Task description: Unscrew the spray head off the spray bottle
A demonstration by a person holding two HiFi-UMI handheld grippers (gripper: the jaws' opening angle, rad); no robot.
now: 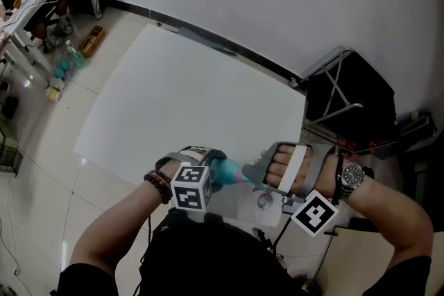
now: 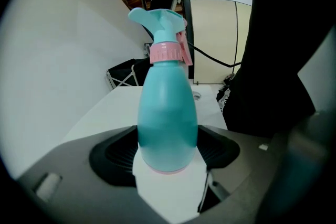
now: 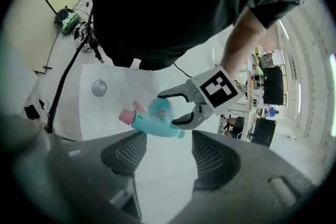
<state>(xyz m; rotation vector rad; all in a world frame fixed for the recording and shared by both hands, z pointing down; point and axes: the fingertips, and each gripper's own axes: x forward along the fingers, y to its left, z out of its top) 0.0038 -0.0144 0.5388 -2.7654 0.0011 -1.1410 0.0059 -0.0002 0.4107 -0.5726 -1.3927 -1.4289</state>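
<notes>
Spray bottle (image 2: 167,113) is clamped in the left gripper (image 1: 214,173); the right gripper (image 3: 167,152) (2 jaws apart, empty) should close squarely on the spray head (image 2: 161,23).

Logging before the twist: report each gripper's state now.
Left gripper: shut on the spray bottle.
Right gripper: open, holding nothing; the spray head is just ahead of its jaws.

Left gripper (image 1: 210,163) is holding the teal spray bottle (image 1: 225,173) over the white table's (image 1: 187,100) near edge. Right gripper (image 1: 259,175) is hovering just beside its pink spray head (image 1: 244,178). A wristwatch (image 1: 351,177) is showing on the right wrist.
</notes>
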